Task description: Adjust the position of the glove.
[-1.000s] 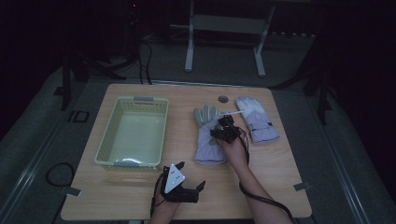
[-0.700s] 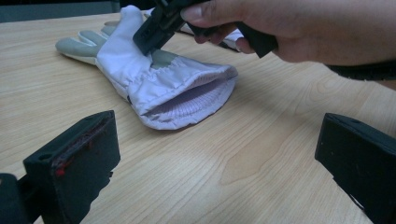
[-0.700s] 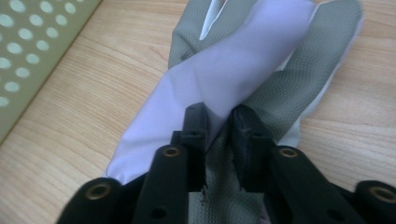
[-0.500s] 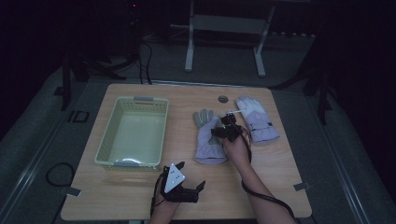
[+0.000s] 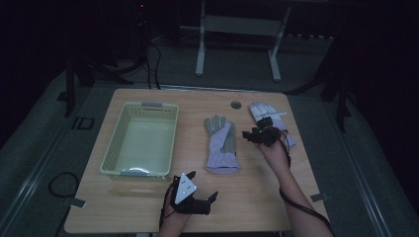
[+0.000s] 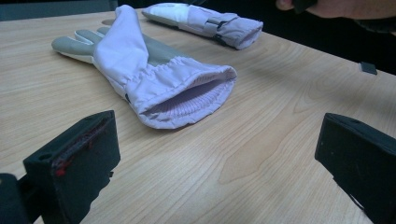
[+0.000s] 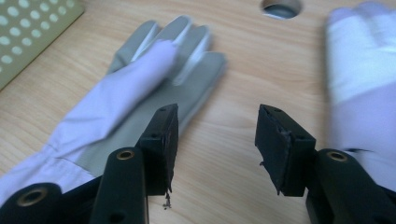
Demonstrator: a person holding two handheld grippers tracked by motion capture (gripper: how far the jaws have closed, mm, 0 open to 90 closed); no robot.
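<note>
Two grippers are mine to run. Nearest, at the bottom centre of the high view, my left gripper (image 5: 213, 196) rests low with its jaws spread wide and empty. Farther up, mid-frame, the lilac glove (image 5: 222, 143) lies flat on the table (image 5: 148, 207). Right of it my right gripper (image 5: 248, 134) hovers, jaws parted and empty, beside the second glove (image 5: 261, 109). At left sits the basket (image 5: 118, 143).
</note>
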